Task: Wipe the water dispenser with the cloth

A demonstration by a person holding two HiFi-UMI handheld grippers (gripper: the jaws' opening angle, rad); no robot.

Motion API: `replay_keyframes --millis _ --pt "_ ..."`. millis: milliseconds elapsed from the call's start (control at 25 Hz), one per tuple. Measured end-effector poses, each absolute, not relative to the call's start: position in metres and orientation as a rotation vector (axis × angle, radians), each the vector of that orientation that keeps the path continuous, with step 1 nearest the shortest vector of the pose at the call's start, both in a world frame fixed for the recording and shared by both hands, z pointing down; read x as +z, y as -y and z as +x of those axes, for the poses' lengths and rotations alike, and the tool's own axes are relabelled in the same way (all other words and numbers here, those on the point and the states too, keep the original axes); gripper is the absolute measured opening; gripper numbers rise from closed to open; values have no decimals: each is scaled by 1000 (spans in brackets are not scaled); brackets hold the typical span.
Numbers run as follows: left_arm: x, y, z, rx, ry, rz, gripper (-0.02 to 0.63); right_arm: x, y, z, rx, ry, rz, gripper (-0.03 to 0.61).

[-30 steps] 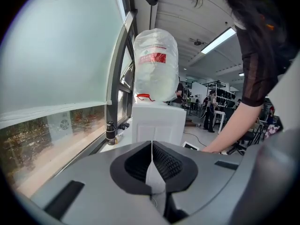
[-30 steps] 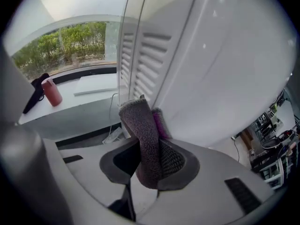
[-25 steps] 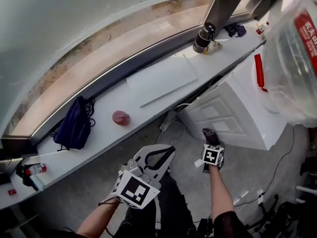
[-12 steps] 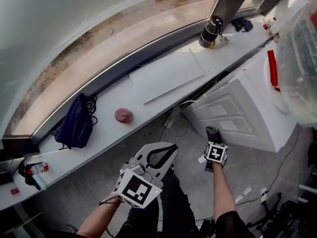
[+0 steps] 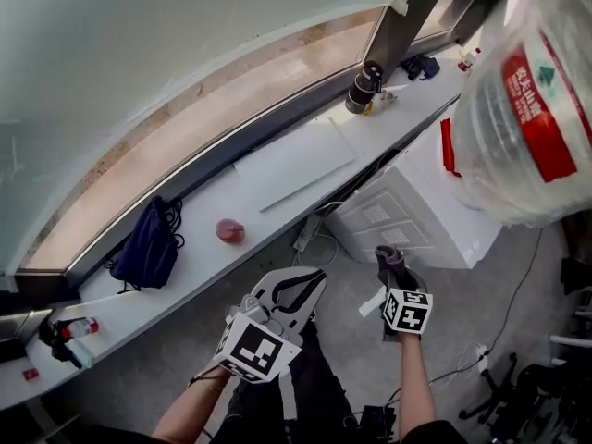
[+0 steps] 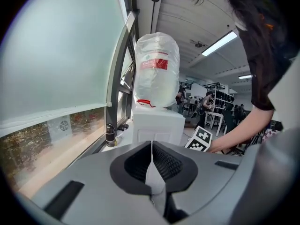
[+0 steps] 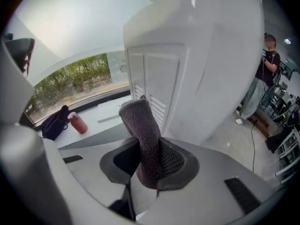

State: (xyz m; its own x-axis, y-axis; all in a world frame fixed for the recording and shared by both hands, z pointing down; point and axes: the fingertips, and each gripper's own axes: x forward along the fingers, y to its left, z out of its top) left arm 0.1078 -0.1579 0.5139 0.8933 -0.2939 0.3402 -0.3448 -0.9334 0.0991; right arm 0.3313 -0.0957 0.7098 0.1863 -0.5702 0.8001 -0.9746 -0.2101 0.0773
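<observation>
The right tool (image 7: 147, 161) is clamped on a rolled grey cloth (image 7: 139, 125), which sticks up out of the jaws toward the side of the white water dispenser (image 7: 197, 69). The cloth is near the louvred panel but looks short of touching it. The left tool (image 6: 151, 156) has its jaws pressed together with nothing between them, and it is held low in front of the person, off to the left of the dispenser.

I would say the wiping has not started. The cloth is gripped and aimed, so the step in hand is the approach. The next move calls for pressing the cloth flat against the panel and dragging it across. Pressure should stay light, since the big water bottle (image 5: 527, 109) sits on top of the dispenser.

The dispenser stands on a grey floor (image 5: 351, 340) beside a long white window ledge (image 5: 185, 276). A power strip (image 5: 305, 234) and loose cables lie at its foot. On the ledge are a dark blue bag (image 5: 148, 248), a red cup (image 5: 229, 230), a white board (image 5: 294, 163) and a dark flask (image 5: 361, 88). The room behind is open, with strip lights, tables and a few people.
</observation>
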Motion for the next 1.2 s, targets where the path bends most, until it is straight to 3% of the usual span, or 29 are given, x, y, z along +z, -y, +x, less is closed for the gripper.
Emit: replay_keyframes --millis 360,640,1200 --pt "473 147 101 421 503 2926 18 556 107 321 669 1600 1901 106" --pt "468 152 92 406 552 2907 18 484 137 326 477 1641 1926 106" --pt "494 164 72 412 656 2828 18 563 162 335 497 1550 1922 106"
